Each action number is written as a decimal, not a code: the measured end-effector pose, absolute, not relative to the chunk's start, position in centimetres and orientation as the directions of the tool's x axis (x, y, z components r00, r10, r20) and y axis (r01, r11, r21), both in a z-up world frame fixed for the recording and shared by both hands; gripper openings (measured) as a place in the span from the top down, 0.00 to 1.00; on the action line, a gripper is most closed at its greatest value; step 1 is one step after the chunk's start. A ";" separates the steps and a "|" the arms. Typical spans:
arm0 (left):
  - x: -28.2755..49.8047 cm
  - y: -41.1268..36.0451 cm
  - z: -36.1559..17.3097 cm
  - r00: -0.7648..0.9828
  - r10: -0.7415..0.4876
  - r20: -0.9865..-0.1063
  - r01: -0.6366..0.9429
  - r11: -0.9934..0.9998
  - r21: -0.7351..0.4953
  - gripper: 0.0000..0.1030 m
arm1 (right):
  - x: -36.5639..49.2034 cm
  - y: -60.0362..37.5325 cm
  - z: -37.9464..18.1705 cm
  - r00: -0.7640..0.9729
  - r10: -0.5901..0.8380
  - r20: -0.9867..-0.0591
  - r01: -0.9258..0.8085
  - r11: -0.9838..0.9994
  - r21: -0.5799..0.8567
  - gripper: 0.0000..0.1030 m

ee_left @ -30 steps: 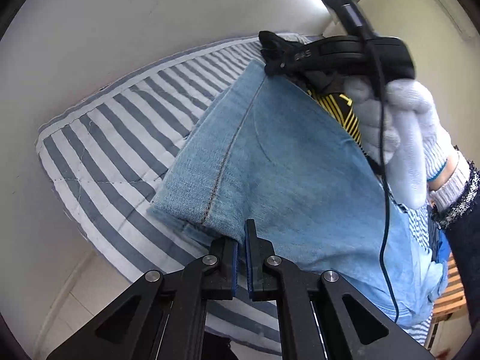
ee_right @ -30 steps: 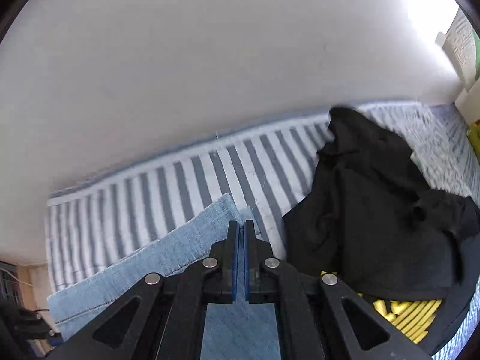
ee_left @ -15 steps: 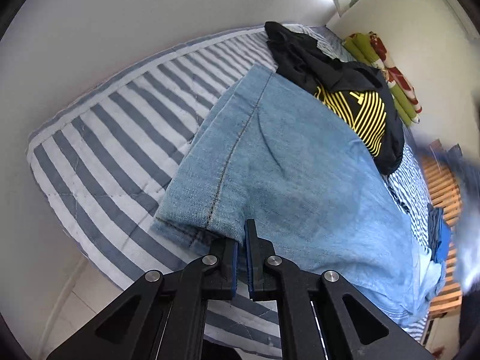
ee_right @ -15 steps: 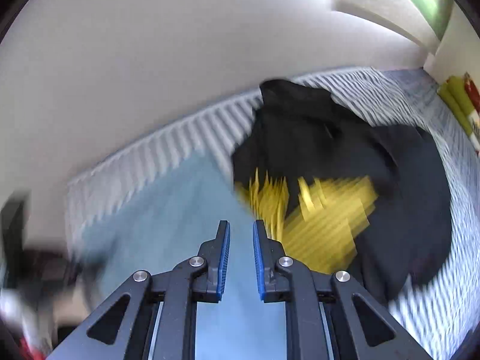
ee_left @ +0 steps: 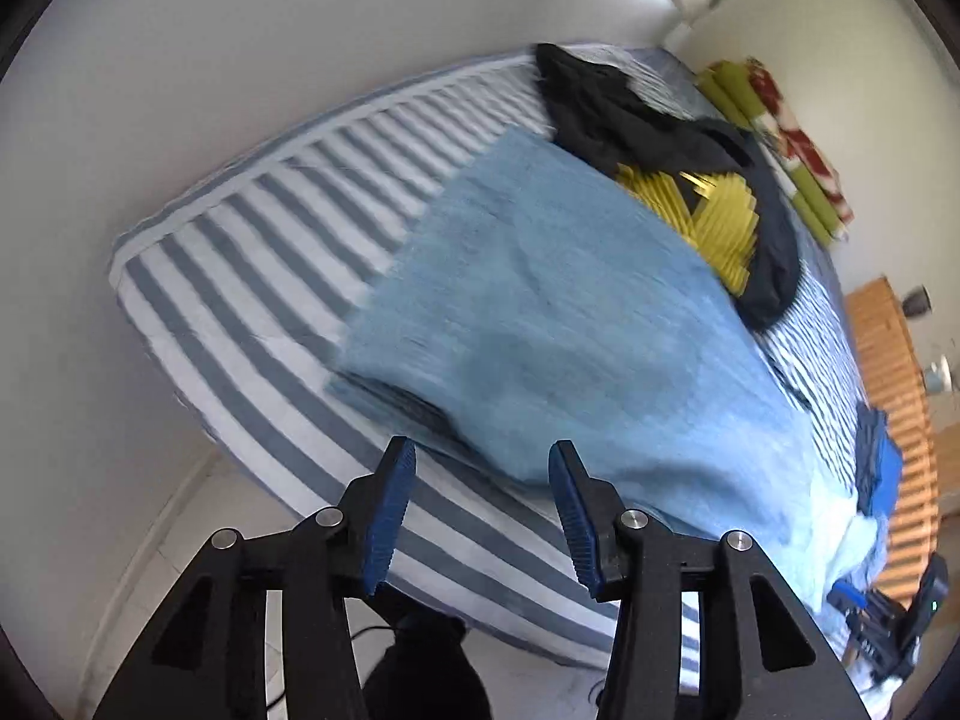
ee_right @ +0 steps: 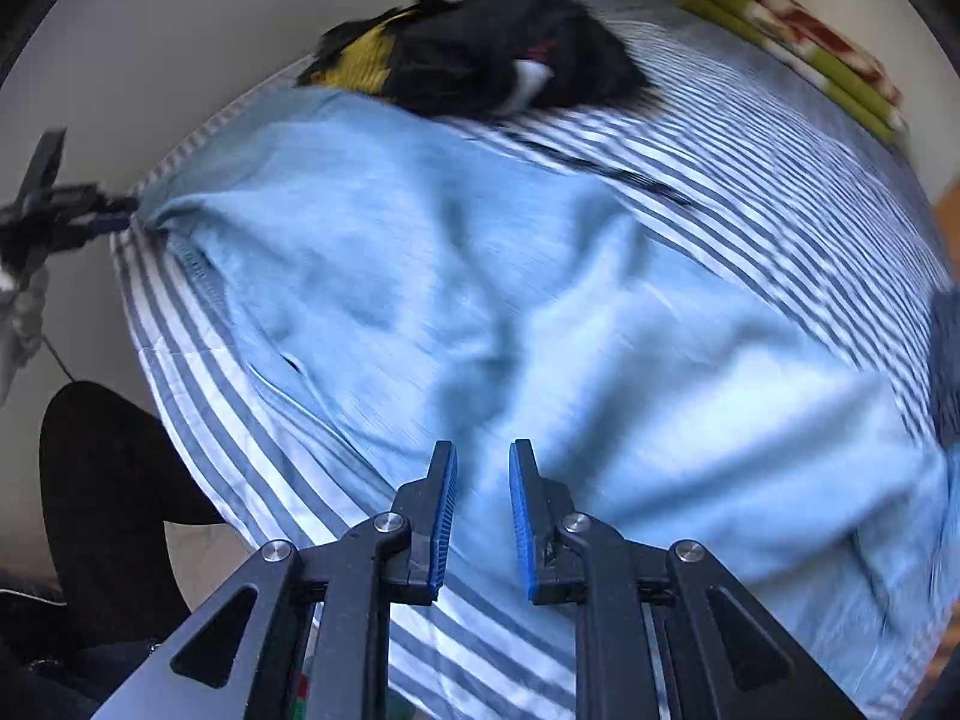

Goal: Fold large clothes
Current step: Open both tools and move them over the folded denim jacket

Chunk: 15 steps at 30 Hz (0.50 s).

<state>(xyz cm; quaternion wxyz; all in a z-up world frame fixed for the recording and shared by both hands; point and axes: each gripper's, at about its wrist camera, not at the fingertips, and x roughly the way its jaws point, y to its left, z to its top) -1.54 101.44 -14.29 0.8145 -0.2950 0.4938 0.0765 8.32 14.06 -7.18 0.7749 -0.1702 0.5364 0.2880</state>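
- Left gripper [ee_left: 483,459]: jaws stand well apart, having just been opening; nothing is between the blue pads. The folded corner of the jeans [ee_left: 540,312] lies just beyond the fingertips, released.
- Right gripper [ee_right: 482,462]: jaws parted by a narrow gap, having just been opening; the pads grip nothing and hang over the pale denim near the bed's near edge.
- Jeans: spread flat along the striped mattress [ee_left: 240,276], folded end toward the mattress corner, far end trailing toward the wooden slats [ee_left: 894,360].
- Edges: the jeans' near edge runs close to the mattress side; bare striped cover stays open to the left of the denim, up to the white wall [ee_left: 240,60].
- Black and yellow garment [ee_left: 708,180]: piled at the far side, overlapping the jeans' far edge.
- Green and red blanket [ee_right: 798,42]: folded, well apart, by the far wall.
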 end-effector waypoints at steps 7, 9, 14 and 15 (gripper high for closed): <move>0.5 91.0 -13.8 0.455 -0.280 -0.845 -0.188 0.898 -0.399 0.52 | 8.2 7.3 -6.8 0.280 0.249 -0.927 -0.496 0.864 0.083 0.76; 0.8 87.7 -14.0 0.430 -0.317 -0.846 -0.113 0.910 -0.398 0.52 | 8.4 4.6 -7.2 0.272 0.241 -0.932 -0.437 0.893 0.104 0.75; 2.1 80.3 -14.6 0.357 -0.387 -0.850 0.033 0.915 -0.402 0.51 | 9.7 -1.9 -7.4 0.235 0.269 -0.934 -0.284 0.938 0.198 0.75; 2.3 79.2 -14.7 0.349 -0.385 -0.855 0.049 0.918 -0.393 0.52 | 10.1 -2.6 -7.7 0.209 0.310 -0.928 -0.258 0.932 0.253 0.73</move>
